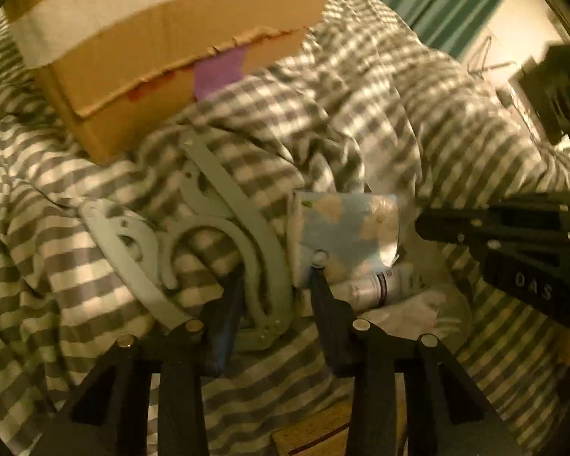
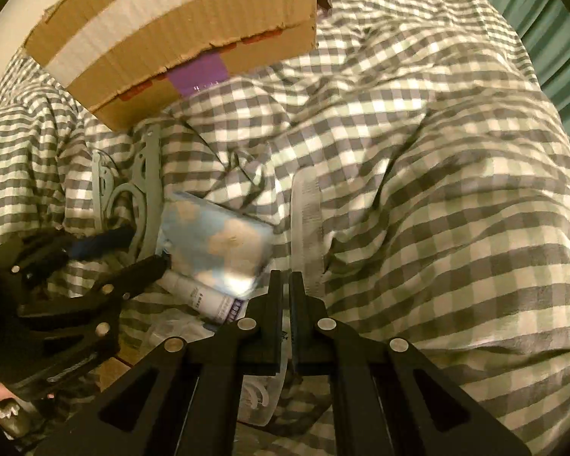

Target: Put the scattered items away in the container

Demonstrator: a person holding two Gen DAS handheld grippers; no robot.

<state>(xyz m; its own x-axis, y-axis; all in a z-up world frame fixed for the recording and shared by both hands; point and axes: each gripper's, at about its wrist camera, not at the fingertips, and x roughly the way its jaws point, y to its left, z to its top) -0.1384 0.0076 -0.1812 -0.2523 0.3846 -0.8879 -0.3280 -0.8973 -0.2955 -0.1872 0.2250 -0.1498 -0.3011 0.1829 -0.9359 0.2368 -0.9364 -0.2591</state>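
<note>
A cardboard box (image 1: pixel 163 68) with purple tape lies at the back on a checked duvet; it also shows in the right wrist view (image 2: pixel 193 38). My left gripper (image 1: pixel 275 269) is open, its fingers astride the grey plastic hanger pieces (image 1: pixel 224 235), one fingertip touching a blue patterned packet (image 1: pixel 345 224). A white tube (image 1: pixel 383 285) lies under the packet. My right gripper (image 2: pixel 287 281) is shut on a clear plastic ruler (image 2: pixel 306 224) that runs forward over the duvet. The packet (image 2: pixel 220 239), tube (image 2: pixel 205 296) and hangers (image 2: pixel 144 186) sit to its left.
The grey and white checked duvet (image 2: pixel 418 174) covers the bed in rumpled folds. A teal curtain (image 1: pixel 437 3) hangs at the back right. Clear plastic wrapping (image 2: pixel 171 326) lies below the tube. A brown flat object (image 1: pixel 315 433) sits near the bottom edge.
</note>
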